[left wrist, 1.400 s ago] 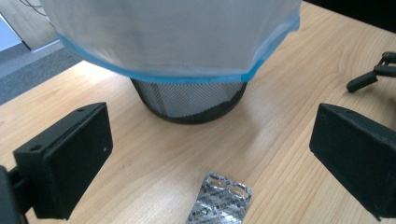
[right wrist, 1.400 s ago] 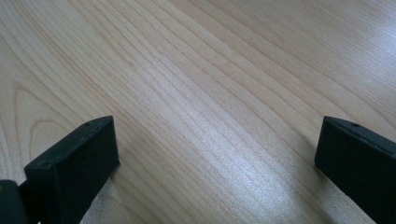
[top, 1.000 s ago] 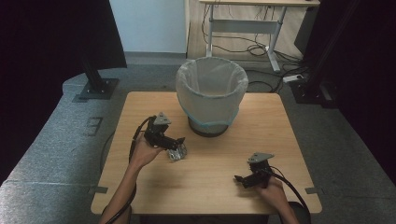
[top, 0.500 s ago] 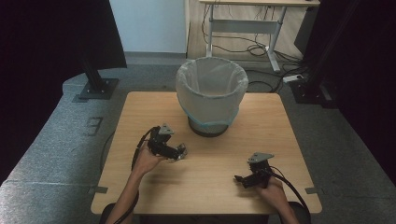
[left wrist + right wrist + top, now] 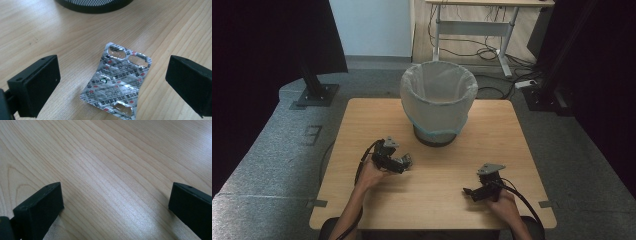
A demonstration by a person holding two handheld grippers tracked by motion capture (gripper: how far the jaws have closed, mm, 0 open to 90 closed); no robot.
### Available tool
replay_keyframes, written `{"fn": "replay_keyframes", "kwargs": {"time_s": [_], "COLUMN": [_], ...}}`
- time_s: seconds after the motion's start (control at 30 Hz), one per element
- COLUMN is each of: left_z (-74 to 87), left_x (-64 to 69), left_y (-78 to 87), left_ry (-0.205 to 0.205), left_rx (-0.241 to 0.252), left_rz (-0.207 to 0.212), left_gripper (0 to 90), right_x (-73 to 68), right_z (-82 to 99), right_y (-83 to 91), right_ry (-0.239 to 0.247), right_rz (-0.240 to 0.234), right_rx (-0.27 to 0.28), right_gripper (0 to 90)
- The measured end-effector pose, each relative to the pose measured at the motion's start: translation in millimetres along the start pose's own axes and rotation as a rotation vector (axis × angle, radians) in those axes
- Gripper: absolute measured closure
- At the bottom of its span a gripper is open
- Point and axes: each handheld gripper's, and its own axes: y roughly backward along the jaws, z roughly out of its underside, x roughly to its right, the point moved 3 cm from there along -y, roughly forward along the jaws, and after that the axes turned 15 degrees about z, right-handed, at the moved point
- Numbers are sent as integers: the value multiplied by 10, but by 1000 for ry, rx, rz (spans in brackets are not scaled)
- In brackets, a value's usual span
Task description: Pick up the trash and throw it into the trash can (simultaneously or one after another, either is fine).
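Pill pack: a spent foil blister pack (image 5: 117, 81) lies flat on the table (image 5: 512, 130), foil side up, several pockets already burst, which marks it as rubbish for the bin.
Left gripper: your left gripper (image 5: 112, 82) has its jaws spread wide, one on each side of the pack and touching neither edge; you hold it there so a single squeeze can catch the foil across its width.
Pack on the table: in the high view it sits under that gripper (image 5: 404, 162), at about 7 o'clock from the bin and near its base.
Bin: the lined mesh bin (image 5: 439, 102) stands at 12 o'clock on the table, mouth open, close enough for a short lift and drop.
Right gripper: your right gripper (image 5: 469, 192) rests at 4 o'clock with jaws apart over bare wood, parked clear so it won't crowd the pick.
Next move: likely lower and close; thin foil lying flat may slip, so aim for the curled edge.
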Motion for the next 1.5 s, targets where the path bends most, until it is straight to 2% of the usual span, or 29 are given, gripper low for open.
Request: {"fn": "replay_keyframes", "kwargs": {"time_s": [0.3, 0.5, 0.67, 0.8, 1.03, 1.5], "left_z": [78, 137, 173, 190, 190, 180], "left_x": [-19, -19, -28, -35, -25, -8], "left_y": [-141, -236, -265, -269, -250, -212], "left_ry": [-14, -17, -23, -13, -14, 0], "left_rx": [-42, -84, -101, -80, -65, -50], "left_rz": [9, 2, -4, -5, -2, -17], "left_gripper": [0, 5, 26, 118, 218, 292], "right_x": [0, 1, 1, 1, 2, 1], "right_z": [0, 1, 1, 1, 1, 1], "right_y": [1, 1, 1, 1, 2, 1], "right_ry": [-1, 2, 1, 2, 2, 1], "right_rz": [-1, -1, 0, -1, -1, -1], "right_rx": [-1, -2, -1, -1, -2, -1], "right_gripper": [0, 0, 0, 0, 0, 0]}}
